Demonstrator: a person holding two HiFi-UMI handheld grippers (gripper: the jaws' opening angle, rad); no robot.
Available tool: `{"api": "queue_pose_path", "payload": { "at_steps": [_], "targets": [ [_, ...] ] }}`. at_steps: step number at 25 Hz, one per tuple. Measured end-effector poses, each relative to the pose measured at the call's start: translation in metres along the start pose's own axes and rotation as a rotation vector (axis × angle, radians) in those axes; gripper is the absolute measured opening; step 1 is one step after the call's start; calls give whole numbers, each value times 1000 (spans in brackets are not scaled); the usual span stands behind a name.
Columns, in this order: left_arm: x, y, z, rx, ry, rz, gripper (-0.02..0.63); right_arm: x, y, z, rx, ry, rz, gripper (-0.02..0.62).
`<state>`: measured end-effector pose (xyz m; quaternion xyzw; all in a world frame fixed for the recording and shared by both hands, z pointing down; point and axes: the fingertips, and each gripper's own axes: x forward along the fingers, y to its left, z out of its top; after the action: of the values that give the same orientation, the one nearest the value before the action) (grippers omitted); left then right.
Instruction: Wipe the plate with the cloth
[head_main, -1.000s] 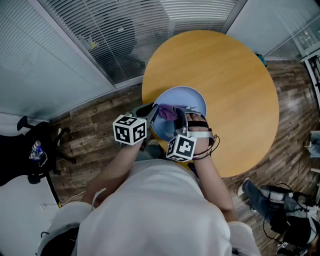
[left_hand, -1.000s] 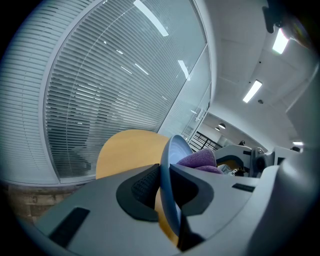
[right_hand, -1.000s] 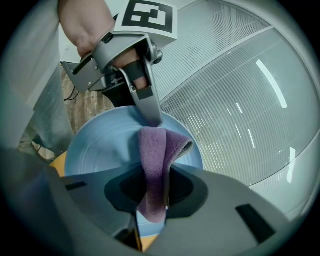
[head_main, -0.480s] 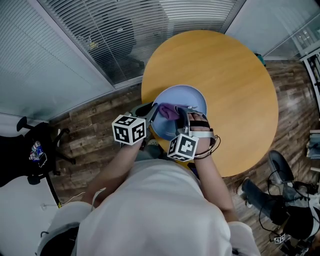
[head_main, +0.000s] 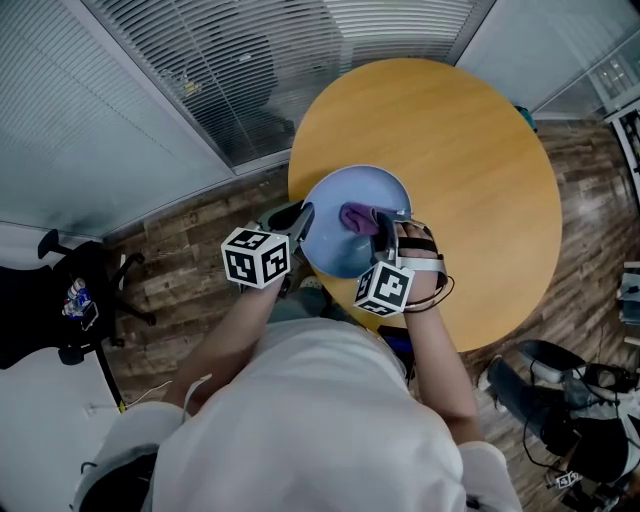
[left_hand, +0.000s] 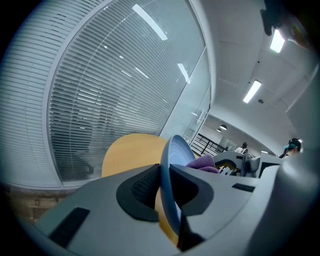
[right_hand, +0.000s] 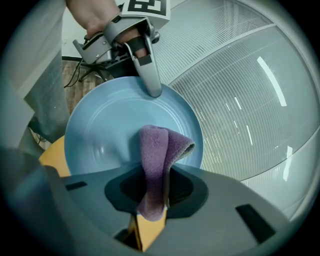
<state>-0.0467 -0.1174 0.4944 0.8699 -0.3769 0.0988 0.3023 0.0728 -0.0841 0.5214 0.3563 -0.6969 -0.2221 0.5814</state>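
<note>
A light blue plate (head_main: 340, 245) is held tilted above the near edge of the round wooden table (head_main: 470, 170). My left gripper (head_main: 300, 222) is shut on the plate's left rim (left_hand: 169, 175); its jaw shows across the plate (right_hand: 100, 135) in the right gripper view. My right gripper (head_main: 385, 222) is shut on a purple cloth (head_main: 358, 216), and the folded cloth (right_hand: 156, 155) lies against the plate's inner face near its right side. The cloth (left_hand: 202, 162) peeks past the rim in the left gripper view.
Glass walls with blinds (head_main: 250, 70) stand beyond the table. A black chair base (head_main: 75, 300) is on the wood floor at left. A person's shoe and cables (head_main: 560, 385) lie at lower right.
The right gripper with the cloth has moved right and slightly up across the plate. The plate and left gripper stayed almost still.
</note>
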Motion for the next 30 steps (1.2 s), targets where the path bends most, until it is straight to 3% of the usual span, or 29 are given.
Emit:
{"api": "queue_pose_path", "payload": {
  "at_steps": [17,30],
  "targets": [
    [-24,5,5,52,-34,62,44,2,9,-20,-3,14,1,89],
    [-22,2,2,3,-53,73,44,-3,13,-4,-20,-33,11,89]
  ]
}}
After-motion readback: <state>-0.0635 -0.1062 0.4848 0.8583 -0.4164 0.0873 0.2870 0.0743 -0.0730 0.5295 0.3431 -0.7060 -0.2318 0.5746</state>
